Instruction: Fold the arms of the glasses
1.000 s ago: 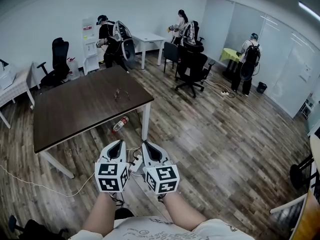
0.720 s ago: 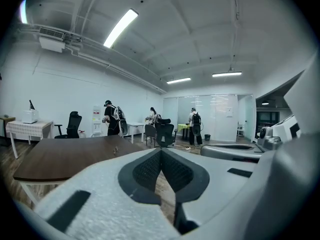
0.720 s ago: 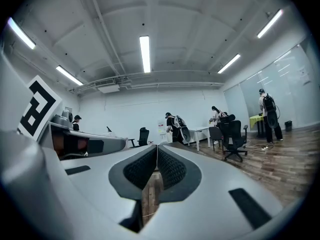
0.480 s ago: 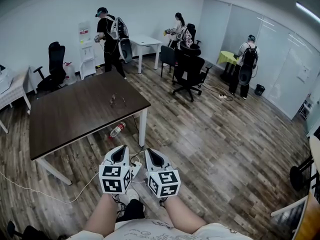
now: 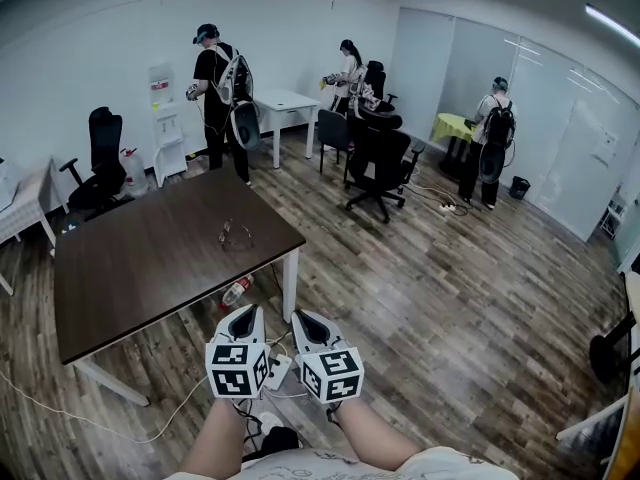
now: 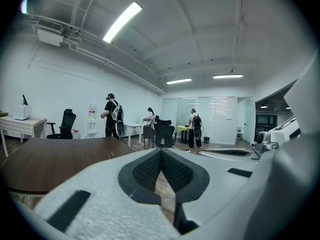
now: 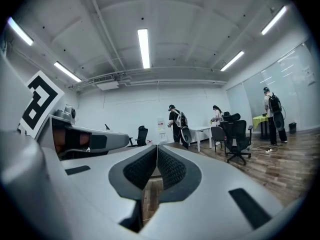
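Faces a dark brown table (image 5: 150,268). Holds left gripper (image 5: 247,313) and right gripper (image 5: 300,318) side by side short of it, jaws of each pressed together, empty. Sees the glasses (image 5: 235,233) lying on the tabletop near its right edge, well apart from both.

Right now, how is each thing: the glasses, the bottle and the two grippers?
glasses: lying on the dark table, untouched; too small to tell if the arms are folded.
plastic bottle: lying on its side on the floor.
left gripper: shut, holding nothing.
right gripper: shut, holding nothing.
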